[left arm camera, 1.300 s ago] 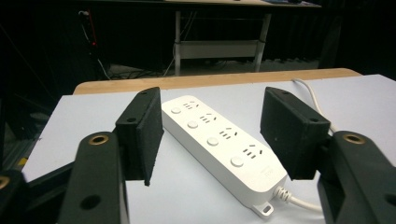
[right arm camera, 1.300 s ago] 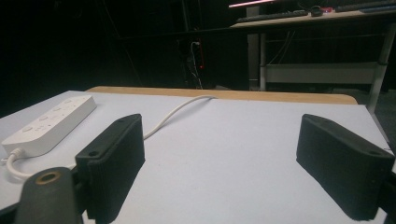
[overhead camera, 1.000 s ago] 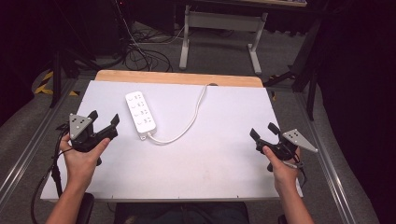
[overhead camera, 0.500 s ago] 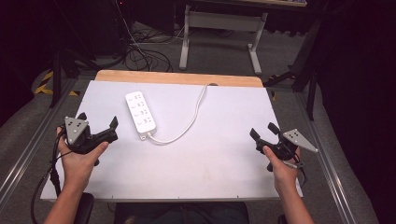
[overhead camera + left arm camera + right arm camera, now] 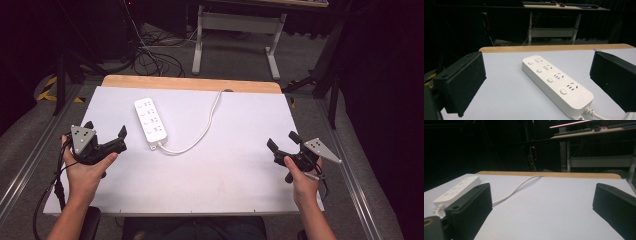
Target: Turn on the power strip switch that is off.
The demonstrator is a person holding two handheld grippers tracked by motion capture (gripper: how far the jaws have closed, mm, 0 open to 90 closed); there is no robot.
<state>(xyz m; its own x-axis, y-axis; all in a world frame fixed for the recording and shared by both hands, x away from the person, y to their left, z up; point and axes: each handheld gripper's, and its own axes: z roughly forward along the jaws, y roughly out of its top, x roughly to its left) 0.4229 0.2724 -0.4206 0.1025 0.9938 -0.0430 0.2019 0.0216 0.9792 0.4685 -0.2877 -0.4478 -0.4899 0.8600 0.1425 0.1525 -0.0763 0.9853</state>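
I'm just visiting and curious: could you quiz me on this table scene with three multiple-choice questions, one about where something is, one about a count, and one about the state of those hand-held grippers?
1. Where does the power strip lie on the table?
A. near the left gripper
B. near the right gripper
C. at the table's near edge

2. How many round buttons does the strip have?
A. two
B. four
C. six

3. How do the jaws of the left gripper and right gripper stand?
A. both open, empty
B. both shut
C. left clamped on the cable

Answers:
1 A: in the high view the strip lies left of centre, closer to the left gripper.
2 B: the left gripper view shows four buttons in a row.
3 A: each gripper view shows its jaws wide apart with nothing between; the right jaws have just been opening.
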